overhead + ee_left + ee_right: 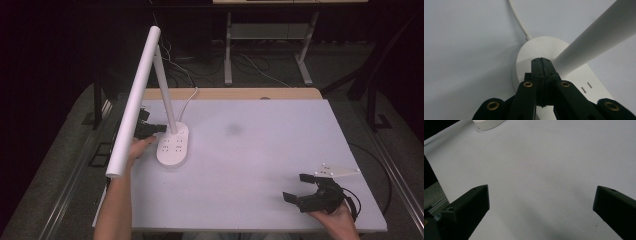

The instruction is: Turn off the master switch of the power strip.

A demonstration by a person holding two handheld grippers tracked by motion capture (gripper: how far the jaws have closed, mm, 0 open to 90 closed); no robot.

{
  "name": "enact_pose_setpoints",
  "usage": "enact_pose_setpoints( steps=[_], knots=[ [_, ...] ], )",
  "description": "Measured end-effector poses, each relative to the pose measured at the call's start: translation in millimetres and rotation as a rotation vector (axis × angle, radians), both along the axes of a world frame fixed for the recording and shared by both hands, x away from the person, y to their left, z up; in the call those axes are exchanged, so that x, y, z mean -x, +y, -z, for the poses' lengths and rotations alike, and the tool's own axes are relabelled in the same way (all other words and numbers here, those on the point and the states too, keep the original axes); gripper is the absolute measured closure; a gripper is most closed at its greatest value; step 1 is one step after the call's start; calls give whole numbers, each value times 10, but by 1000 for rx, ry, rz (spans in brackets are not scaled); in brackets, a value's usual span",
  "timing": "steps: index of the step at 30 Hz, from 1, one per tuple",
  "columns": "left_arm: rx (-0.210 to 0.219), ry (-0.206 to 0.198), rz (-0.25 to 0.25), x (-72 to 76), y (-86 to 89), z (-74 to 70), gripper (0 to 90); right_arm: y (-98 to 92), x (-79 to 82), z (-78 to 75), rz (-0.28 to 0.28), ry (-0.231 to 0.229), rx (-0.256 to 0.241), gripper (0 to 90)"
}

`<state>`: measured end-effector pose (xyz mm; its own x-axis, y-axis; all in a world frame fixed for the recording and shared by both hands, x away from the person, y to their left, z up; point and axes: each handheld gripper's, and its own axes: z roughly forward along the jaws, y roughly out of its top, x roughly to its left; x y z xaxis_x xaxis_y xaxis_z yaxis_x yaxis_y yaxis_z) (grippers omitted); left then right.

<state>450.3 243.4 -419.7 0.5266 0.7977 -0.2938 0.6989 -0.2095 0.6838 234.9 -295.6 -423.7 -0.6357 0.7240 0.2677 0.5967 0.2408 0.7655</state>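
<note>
White plastic desk lamp (165, 110) standing at the left part of the pale grey table top (250, 150), oval base (173, 145) flat on the surface, slim stem (165, 87) rising tilted from the base's far end, long tubular head (134, 100) slanting toward the near left edge. White cord (517, 18) leaving the back of the base and curving off across the table. Small slot markings on the base's top face.

Left gripper (161, 128) right at the foot of the stem, black jaws pressed together with nothing between them, tips over the base's rim just beside where the stem meets it; in the left gripper view, closed tips (541, 61) against the base, stem passing up to the right of them. Whether tips actually press the base: cannot tell. Hand (140, 147) just behind, partly under the lamp head.

Right gripper (298, 188) well apart from the lamp, at the near right corner of the table, jaws spread wide over bare table, holding nothing. Grey three-cornered plate (337, 171) on top of it.
</note>
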Motion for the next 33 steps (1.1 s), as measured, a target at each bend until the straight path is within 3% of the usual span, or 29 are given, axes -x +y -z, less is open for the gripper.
enact_pose_setpoints(
  steps=[4,15,18,31,33],
  knots=[
    [12,-29,24,16,3,31,898,-9,-6,3,-1,0,-1,1],
    [70,-69,1,90,-54,133,900,-10,0,-8,1,-1,-4,1],
    [52,-75,-2,91,-52,122,900,-5,6,-11,-1,-4,-4,1],
    [95,-36,-45,71,-4,134,900,-1,6,-11,-8,-4,-1,1],
    [98,-46,-55,82,-14,147,900,4,12,-15,-10,-5,-1,1]
  ],
)
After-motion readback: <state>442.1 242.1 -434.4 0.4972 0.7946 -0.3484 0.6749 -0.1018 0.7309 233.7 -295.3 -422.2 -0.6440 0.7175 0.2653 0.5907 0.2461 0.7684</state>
